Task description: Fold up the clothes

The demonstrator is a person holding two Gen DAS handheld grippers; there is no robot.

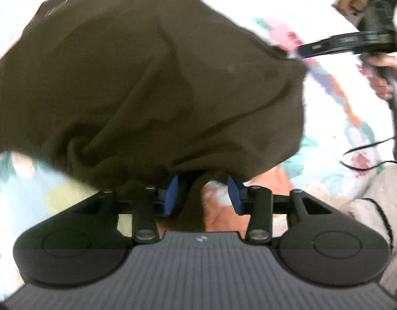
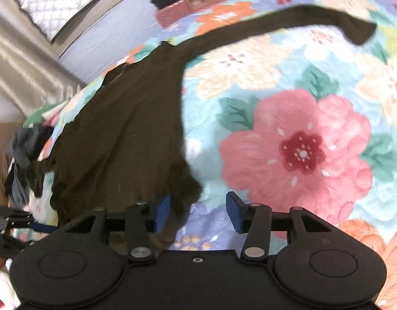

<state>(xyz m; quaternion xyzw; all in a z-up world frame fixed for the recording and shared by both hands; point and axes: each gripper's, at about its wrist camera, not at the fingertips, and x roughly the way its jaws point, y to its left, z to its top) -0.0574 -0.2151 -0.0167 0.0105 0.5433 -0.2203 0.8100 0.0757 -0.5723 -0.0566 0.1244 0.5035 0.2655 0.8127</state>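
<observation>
Left gripper (image 1: 202, 193) jaws parted, angled down; right gripper (image 2: 198, 211) jaws parted, angled down, hand (image 1: 384, 77) on handle

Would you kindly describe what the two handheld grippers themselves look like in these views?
The left gripper has a ribbed grey body, black rounded housings, black linkage arms with silver pivots and blue finger pads. The right gripper has the same arms and pads on a plain black body.

A matt, creased brown cloth garment (image 1: 147, 77) is lying on quilted floral bedding (image 2: 288, 98), its sleeve reaching toward one o'clock.
</observation>
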